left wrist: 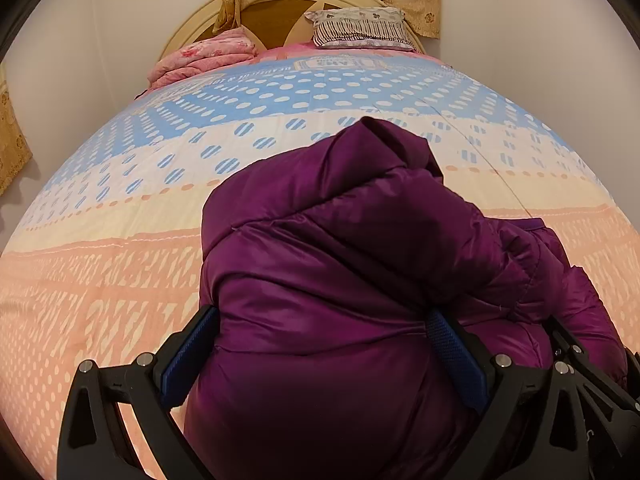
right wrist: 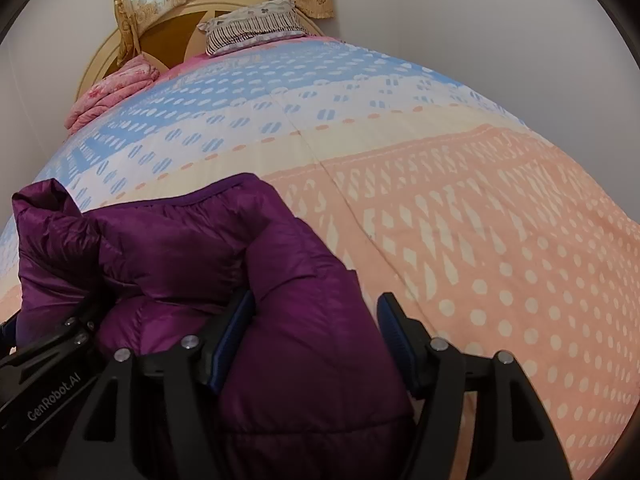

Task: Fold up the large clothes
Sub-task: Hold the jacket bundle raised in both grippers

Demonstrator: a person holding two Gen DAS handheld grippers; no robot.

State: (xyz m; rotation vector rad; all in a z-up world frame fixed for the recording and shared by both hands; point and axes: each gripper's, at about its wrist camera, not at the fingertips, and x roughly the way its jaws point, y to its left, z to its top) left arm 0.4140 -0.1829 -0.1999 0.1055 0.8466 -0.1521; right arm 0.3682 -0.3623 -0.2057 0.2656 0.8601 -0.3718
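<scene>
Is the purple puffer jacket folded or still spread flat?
Folded: the purple puffer jacket sits bunched in a thick, layered bundle on the bedspread.

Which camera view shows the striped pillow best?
The left wrist view: the striped pillow lies near the middle at the headboard, its whole front visible. The right wrist view shows the same pillow smaller and more slanted.

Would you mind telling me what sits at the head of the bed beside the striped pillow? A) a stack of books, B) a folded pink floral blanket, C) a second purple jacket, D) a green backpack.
B: in the left wrist view a folded pink floral blanket lies by the headboard, to the left of the striped pillow.
</scene>
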